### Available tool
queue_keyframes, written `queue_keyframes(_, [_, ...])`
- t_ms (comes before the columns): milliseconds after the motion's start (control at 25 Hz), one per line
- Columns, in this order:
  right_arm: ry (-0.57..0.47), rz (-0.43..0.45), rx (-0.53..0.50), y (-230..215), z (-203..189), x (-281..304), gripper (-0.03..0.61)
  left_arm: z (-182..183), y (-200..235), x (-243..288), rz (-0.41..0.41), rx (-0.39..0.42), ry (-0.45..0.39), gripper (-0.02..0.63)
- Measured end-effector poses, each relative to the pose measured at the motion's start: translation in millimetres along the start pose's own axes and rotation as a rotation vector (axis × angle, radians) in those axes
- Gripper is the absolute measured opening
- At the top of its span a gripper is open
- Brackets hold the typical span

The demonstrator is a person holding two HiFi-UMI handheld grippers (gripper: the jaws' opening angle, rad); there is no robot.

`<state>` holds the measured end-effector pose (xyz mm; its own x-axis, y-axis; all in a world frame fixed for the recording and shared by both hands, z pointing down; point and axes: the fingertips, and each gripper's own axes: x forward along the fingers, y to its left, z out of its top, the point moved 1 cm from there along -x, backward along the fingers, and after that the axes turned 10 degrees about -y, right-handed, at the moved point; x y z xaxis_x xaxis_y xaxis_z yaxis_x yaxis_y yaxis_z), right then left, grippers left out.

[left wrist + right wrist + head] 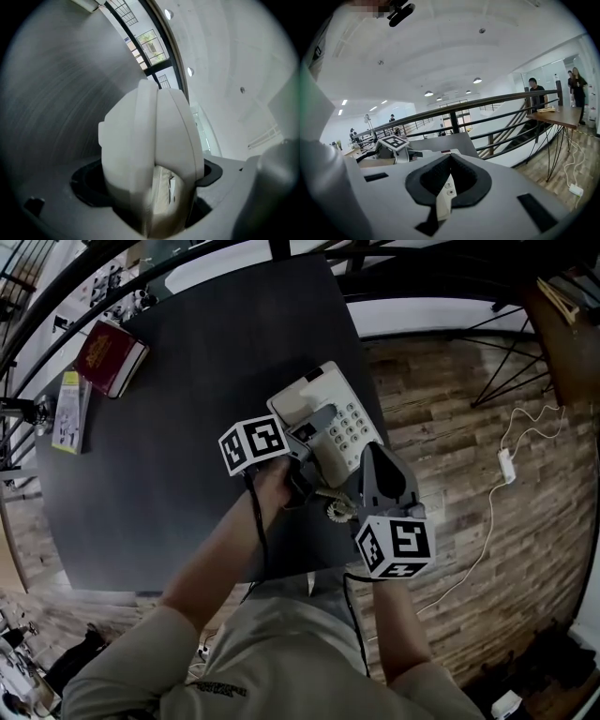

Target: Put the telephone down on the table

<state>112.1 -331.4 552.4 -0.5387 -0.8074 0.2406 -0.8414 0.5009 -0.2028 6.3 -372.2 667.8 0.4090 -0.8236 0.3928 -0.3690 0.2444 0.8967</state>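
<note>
From the head view, I had the telephone (323, 418) pinned from both sides over the near right corner of the table (178, 484). The left gripper (298, 457) took its near left edge and the right gripper (364, 457) its keypad side, so the weight was shared and the body stayed level enough to lower. I couldn't tell whether its underside touched the tabletop. It was a boxy pale plastic set with grey rounded keys, and the table was matt and dark, above a floor of wood planks. A red book (111, 357) lay well apart at the far left corner.

In the left gripper view, the jaws were clamped on a smooth, curved white shell that filled the gap, which I judged to be the phone's casing seen edge-on. The streaked grey tabletop lay behind it.

In the right gripper view, the jaws were closed on a thin pale edge of the phone, with the "7" and "*" keys showing in the black padded opening. Glossy plastic like that would slip easily, so a firm two-sided hold made sense.
</note>
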Motion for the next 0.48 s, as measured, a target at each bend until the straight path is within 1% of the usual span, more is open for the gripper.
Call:
queue_keyframes(120, [-0.007, 0.009, -0.003, 2, 8, -6, 0.003, 1, 7, -4, 0.107, 0.012, -0.003, 0.466])
queue_keyframes(200, [-0.009, 0.01, -0.003, 3, 12, -10, 0.003, -2, 12, -7, 0.157, 0.011, 0.012, 0.466])
queue_keyframes(320, [-0.001, 0.019, -0.037, 7, 14, -14, 0.002, -9, 20, -15, 0.195, 0.006, 0.045, 0.466])
queue_keyframes(400, [0.013, 0.022, -0.071, 7, 11, -15, 0.003, -12, 22, -19, 0.204, 0.013, 0.051, 0.466])
queue_keyframes(480, [0.023, 0.017, -0.081, 6, 10, -18, 0.003, -13, 24, -22, 0.224, 0.008, 0.052, 0.466])
